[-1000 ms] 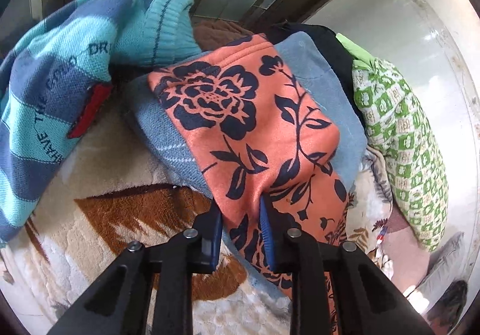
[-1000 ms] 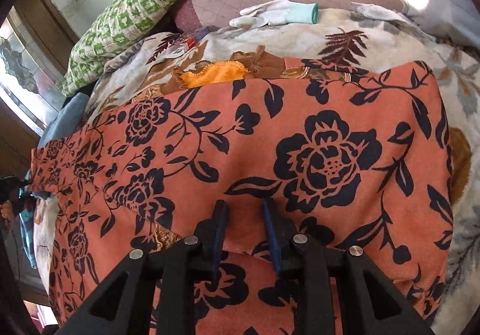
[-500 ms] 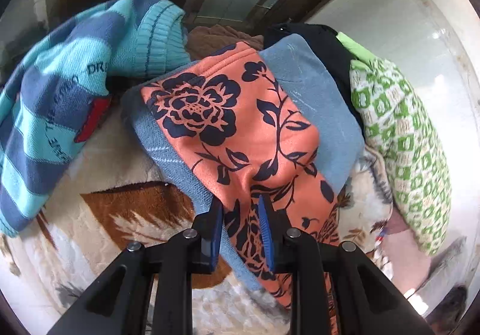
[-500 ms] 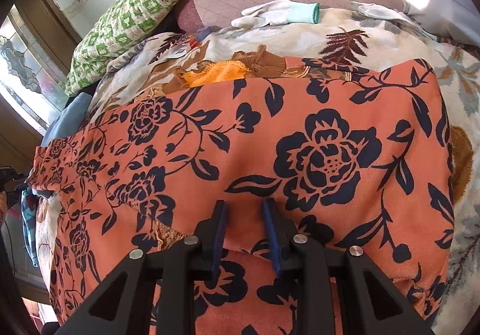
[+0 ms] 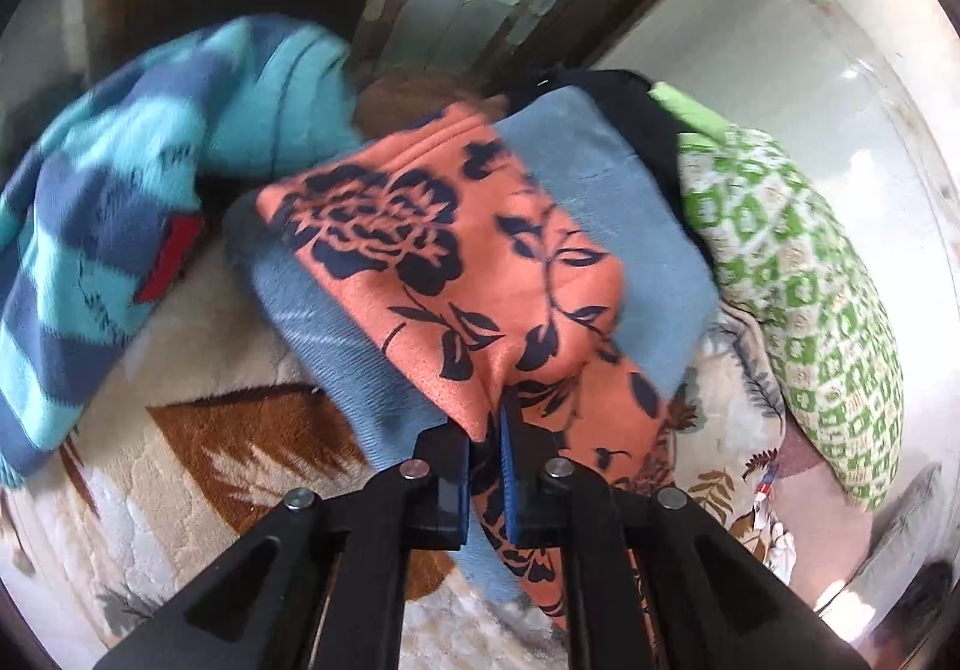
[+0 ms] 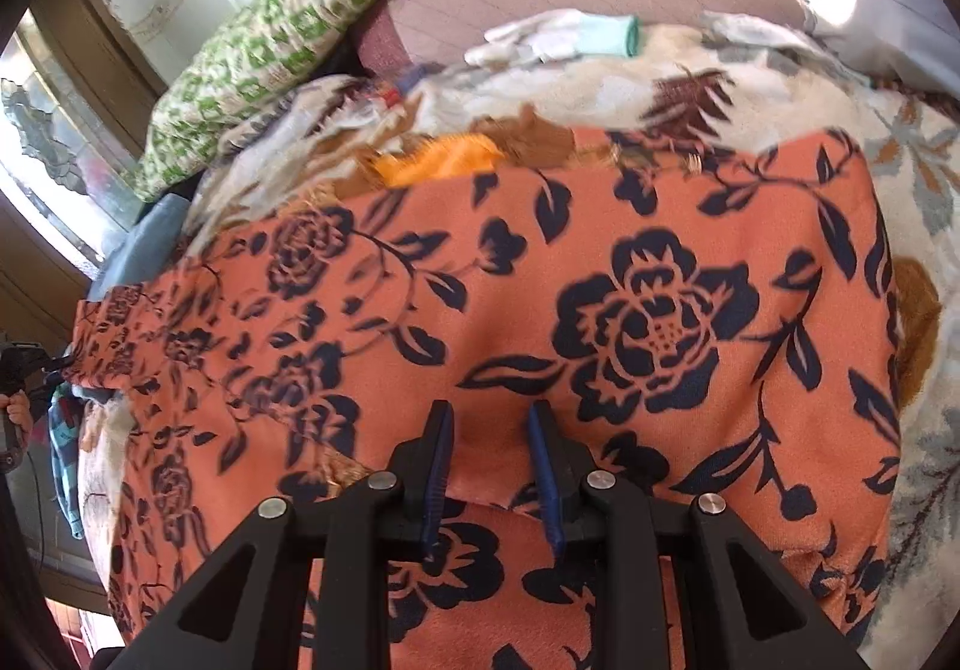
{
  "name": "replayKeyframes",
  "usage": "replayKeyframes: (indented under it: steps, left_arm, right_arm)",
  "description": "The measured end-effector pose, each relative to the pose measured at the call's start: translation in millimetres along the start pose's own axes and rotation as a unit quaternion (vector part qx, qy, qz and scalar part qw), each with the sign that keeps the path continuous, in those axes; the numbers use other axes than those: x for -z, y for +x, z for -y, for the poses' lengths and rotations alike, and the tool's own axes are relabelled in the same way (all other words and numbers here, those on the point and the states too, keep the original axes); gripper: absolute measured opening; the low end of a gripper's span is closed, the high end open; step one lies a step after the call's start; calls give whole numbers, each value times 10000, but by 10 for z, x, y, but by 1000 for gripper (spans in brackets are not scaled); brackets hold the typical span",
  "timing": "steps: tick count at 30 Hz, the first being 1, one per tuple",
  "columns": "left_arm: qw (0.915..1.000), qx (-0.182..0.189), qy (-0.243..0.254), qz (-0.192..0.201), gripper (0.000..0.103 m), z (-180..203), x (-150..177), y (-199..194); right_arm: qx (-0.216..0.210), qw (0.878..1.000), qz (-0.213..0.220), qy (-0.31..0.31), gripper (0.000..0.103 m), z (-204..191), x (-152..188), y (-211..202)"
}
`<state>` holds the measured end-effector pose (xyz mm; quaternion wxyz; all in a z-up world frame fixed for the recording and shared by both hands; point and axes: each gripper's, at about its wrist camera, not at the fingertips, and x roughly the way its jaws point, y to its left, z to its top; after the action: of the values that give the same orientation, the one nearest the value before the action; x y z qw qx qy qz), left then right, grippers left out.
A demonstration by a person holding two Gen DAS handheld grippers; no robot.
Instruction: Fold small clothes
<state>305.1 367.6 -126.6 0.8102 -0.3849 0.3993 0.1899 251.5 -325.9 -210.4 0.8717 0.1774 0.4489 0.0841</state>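
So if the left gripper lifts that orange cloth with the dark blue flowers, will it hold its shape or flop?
The orange floral cloth will probably flop: it already puckers where the left gripper pinches it with jaws nearly shut. It drapes over the blue-grey garment, so it seems thin and light. It may drag that garment along.

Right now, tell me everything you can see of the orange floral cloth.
The orange cloth is soft, slightly fuzzy fabric printed with dark navy roses, leaves and vines. It lies spread over the patterned blanket, with a fold line near the right tool, whose fingers straddle a raised bump of it. One end drapes over a blue-grey garment, where the left tool pinches a bunched edge. A yellow-orange piece shows at its far edge.
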Motion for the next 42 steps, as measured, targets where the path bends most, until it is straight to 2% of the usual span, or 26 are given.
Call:
replayKeyframes:
  steps: [2, 4, 6, 9, 10, 13, 17, 20, 25, 28, 30, 32, 33, 35, 36, 38, 41, 42]
  left_arm:
    - [9991, 188, 311, 237, 6, 207, 29, -151]
    - [9954, 485, 722, 392, 5, 475, 114, -333]
    - [9894, 762, 1154, 442, 5, 805, 238, -489]
    - [9777, 1179, 1696, 387, 5, 1248, 490, -702]
    - [9728, 1315, 1871, 369, 5, 1398, 591, -769]
    - [9552, 1689, 2414, 289, 5, 1843, 944, -923]
    - [9286, 2091, 3064, -86, 5, 2388, 1593, -964]
    - [9069, 2362, 3447, -539, 5, 2766, 2158, -886]
    - [8706, 2623, 3966, -1264, 5, 3239, 3299, -661]
    - [8499, 2533, 4290, -1717, 5, 3448, 4017, -348]
    - [8377, 2274, 4540, -2010, 7, 3490, 4434, -131]
    - [8298, 1936, 4632, -2439, 27, 3442, 4702, 74]
    - [8264, 1905, 4610, -2613, 30, 3391, 4767, 113]
    - [8188, 1986, 4704, -2624, 41, 3327, 4772, 30]
    - [8145, 2090, 4804, -2494, 43, 3323, 4730, -74]
    - [8108, 2398, 4871, -2187, 56, 3344, 4564, -325]
    - [8096, 3055, 4727, -1668, 74, 3369, 4164, -725]
    - [8108, 3239, 4639, -1496, 76, 3368, 4034, -845]
  right_arm:
    - [-41, 9992, 396, -83, 29, -27, -53, -166]
    - [24, 9983, 587, 49, 29, 32, -96, -255]
    - [15, 9982, 426, 411, 29, 201, -105, -179]
    - [127, 9972, -180, 713, 25, 393, -55, 114]
    - [142, 9979, -94, 629, 25, 379, -57, 102]
    - [312, 9980, -192, 506, 25, 293, -77, 95]
    - [250, 9979, -251, 539, 25, 287, -86, 87]
    - [50, 9967, -312, 746, 25, 380, -66, 65]
    - [-568, 9876, -385, 1410, 24, 641, -30, -27]
    - [-950, 9767, -312, 1898, 28, 903, -45, -185]
    - [-1251, 9671, -277, 2198, 28, 1089, -48, -274]
    - [-1421, 9581, -150, 2483, 29, 1276, -43, -369]
    - [-1540, 9539, -53, 2574, 29, 1344, -53, -412]
    - [-1777, 9463, 80, 2699, 35, 1419, -66, -465]
    - [-1888, 9441, 123, 2700, 51, 1420, -78, -487]
    - [-2009, 9432, 215, 2639, 67, 1374, -110, -541]
    - [-2159, 9459, 246, 2411, 67, 1255, -186, -607]
    - [-2147, 9482, 223, 2330, 67, 1193, -191, -603]
